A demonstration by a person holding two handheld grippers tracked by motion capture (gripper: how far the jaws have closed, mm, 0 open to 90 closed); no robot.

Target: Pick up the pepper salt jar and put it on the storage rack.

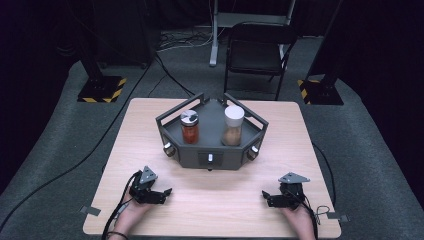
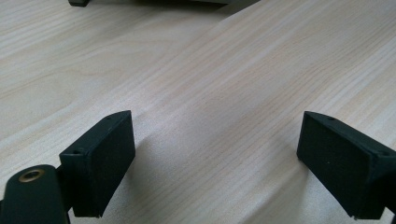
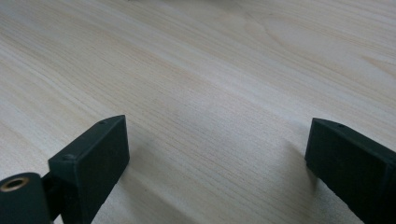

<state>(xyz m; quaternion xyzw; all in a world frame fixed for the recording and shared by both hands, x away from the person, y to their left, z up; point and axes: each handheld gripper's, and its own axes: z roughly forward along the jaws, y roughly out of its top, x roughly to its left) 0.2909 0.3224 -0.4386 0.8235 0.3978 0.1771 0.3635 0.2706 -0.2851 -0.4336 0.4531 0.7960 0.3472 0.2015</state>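
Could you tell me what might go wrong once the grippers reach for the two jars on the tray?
1. The red spice jar and brown spice jar stand tall and narrow; a sideways nudge could tip either.
2. The dark tray has raised walls that the left gripper or right gripper might clip, shifting it.

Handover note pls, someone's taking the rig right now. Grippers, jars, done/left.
Left gripper: open, nothing between the jaws, resting low at the near left of the table.
Right gripper: open, empty, resting low at the near right.
Jars: both upright in the dark grey tray at the table's far middle. Red-filled jar with a silver and black lid on the tray's left; brown-filled jar with a white lid on its right.
Done: neither jar is held or touched, and both grippers sit well short of the tray.
Left: likely everything, starting with a reach to a jar.
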